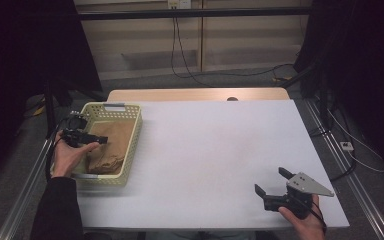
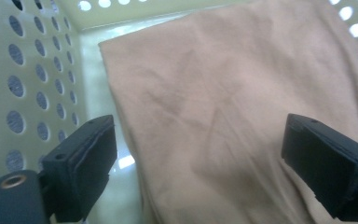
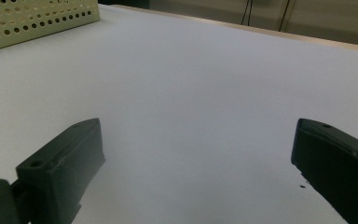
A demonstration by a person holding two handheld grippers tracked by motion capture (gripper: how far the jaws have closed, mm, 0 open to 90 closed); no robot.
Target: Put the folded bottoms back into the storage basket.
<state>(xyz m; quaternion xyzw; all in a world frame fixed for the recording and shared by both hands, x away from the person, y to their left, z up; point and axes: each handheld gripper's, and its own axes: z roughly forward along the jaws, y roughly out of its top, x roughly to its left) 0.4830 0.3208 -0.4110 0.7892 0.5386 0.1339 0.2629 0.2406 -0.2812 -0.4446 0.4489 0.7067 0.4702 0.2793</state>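
**Tan cloth in basket, both tongs released**

Item 1 – cloth (image 1: 111, 146): tan/beige fabric, folded, creased surface. Lies inside the basket, covering most of its floor. In left gripper view the cloth (image 2: 223, 107) leaves a bare strip of basket floor along one perforated wall; near edge of the fabric looks doubled over.

Item 2 – basket (image 1: 132, 131): pale yellow-green plastic, rectangular, walls perforated w/ round holes, grey handle at the far and near ends. Sits on the left part of the tabletop, close to its left edge. A corner of it (image 3: 37, 18) shows top left in right gripper view.

Item 3 – left tongs (image 1: 99, 139): held in person's left hand (image 1: 69, 156), dark sleeve behind. Over the basket, tips pointing across the cloth. Jaws spread wide, released; cloth seen between them but pads not pressing on it. Left gripper view looks down into the basket, tongs (image 2: 198, 154) just above the fabric.

Item 4 – right tongs (image 1: 271, 181): in right hand (image 1: 302, 222) at near right corner of the tabletop, well apart from basket. Jaws wide, released, nothing between. Grey three-cornered plate on top.

Item 5 – tabletop (image 1: 215, 150): white sheet, wood edge showing at far side.
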